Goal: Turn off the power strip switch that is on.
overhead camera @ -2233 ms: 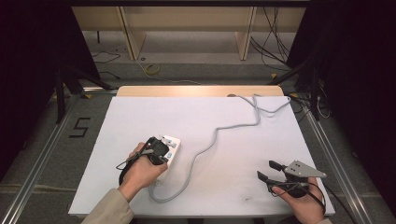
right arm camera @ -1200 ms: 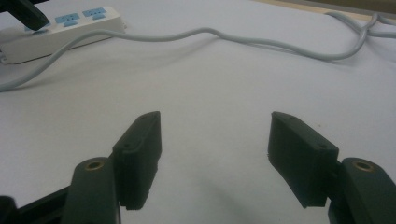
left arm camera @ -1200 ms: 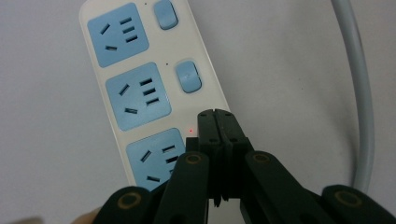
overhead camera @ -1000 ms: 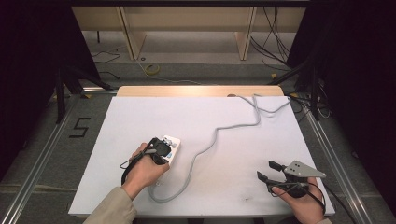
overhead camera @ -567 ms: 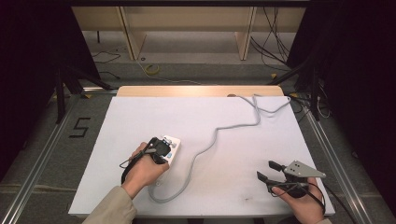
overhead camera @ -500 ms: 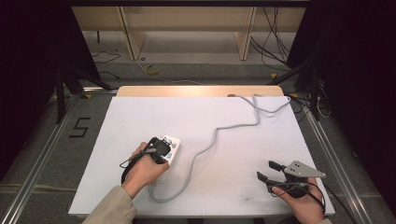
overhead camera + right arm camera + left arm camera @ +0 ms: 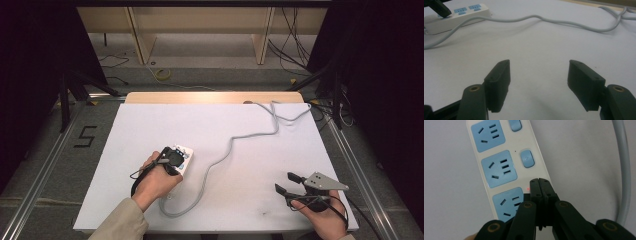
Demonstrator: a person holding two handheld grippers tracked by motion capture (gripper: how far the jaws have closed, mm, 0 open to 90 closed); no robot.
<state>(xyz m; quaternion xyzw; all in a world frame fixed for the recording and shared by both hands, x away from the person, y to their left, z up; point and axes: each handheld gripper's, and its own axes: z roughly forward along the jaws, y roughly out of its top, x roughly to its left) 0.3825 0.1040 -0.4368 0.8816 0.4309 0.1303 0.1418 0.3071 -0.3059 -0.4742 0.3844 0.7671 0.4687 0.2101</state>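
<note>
The left tool is seen in the left gripper view with its jaws pressed together, nothing between them. The tips are set down on the white face of the power strip, at its right-hand edge in that view, just below a small red light and beside the lowest visible blue socket. Whether a switch lies beneath the tips cannot be told, since that spot is covered. Two blue rocker switches are seen further up the strip, each beside its own socket.

In the high view the power strip is found lying flat on the white bench, left of centre and towards the near edge, largely covered by the left tool and the hand holding it. The grey cable is traced from the near end of the strip, looping close to the front edge, then winding across the bench to the far right corner.

The right tool is held low over the bench at the near right, well apart from the strip. In the right gripper view its jaws are seen spread wide apart and empty, with bare bench between them. The power strip and cable are visible beyond, at the upper left of that view.
</note>
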